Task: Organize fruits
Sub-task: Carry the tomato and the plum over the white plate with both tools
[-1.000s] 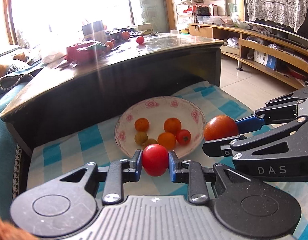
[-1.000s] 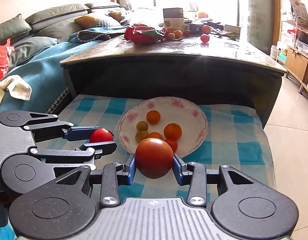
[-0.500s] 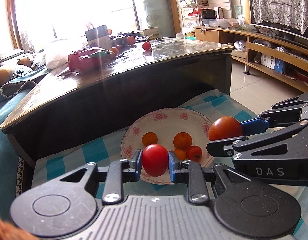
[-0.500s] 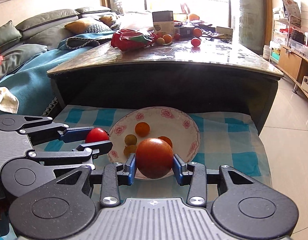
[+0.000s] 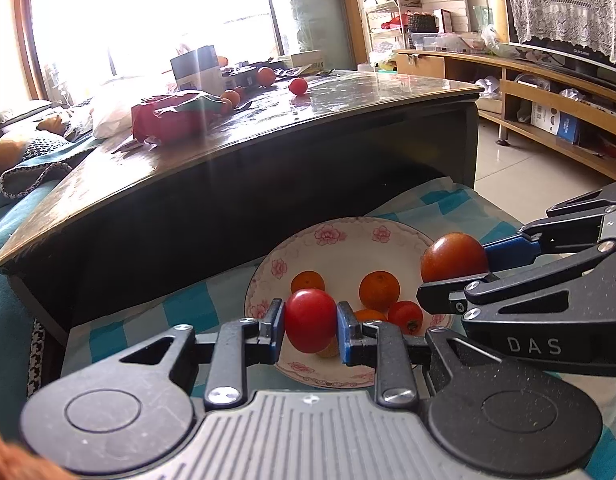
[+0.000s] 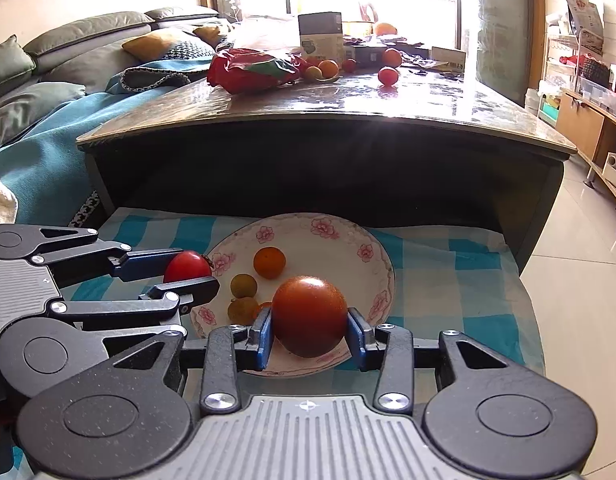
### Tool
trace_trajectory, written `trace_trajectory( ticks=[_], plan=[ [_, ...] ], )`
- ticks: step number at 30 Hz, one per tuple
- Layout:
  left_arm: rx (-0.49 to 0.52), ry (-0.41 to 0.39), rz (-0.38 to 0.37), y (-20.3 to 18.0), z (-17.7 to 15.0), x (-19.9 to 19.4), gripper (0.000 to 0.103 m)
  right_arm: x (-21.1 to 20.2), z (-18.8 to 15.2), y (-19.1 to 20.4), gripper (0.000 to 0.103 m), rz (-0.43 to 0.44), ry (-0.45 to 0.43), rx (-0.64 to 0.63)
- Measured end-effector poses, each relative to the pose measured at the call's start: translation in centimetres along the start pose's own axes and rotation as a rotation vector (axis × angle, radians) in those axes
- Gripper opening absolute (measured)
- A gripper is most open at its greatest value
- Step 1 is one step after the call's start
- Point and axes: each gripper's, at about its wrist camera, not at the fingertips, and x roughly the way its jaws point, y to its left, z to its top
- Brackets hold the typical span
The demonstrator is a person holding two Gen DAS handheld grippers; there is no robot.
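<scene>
Pictured above a floral-rimmed plate [image 5: 339, 240] on a blue-and-white checked cloth [image 6: 459, 280]: left gripper [image 5: 310, 326] clamped on a small red tomato [image 5: 310, 320], right gripper [image 6: 310, 330] clamped on a larger, darker orange-red tomato [image 6: 309, 314], both fruits pinched between blue pads and held off the dish. Seen from the left wrist, right gripper entering from the right edge, its tomato over the plate's right rim; seen from the right wrist, left gripper entering from the left, its tomato just beside the plate's left rim. Lying in the plate: two small oranges [image 5: 379, 291], a little red tomato [image 5: 405, 316] and two yellowish-brown fruits [image 6: 244, 285], clustered toward the near side. Behind, a dark, glossy-topped table [image 6: 347, 100] carrying a red bag [image 6: 252, 70], a box [image 6: 320, 36] and more loose fruit.
</scene>
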Motion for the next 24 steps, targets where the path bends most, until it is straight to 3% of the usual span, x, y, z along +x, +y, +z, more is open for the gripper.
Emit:
trace_trajectory(
  ticks=[24],
  plan=[
    [-0.031, 0.015, 0.022, 1.2, 0.1, 3.2, 0.035, 3.2, 1.0, -0.3, 0.035, 0.000, 0.009, -0.021]
  ],
)
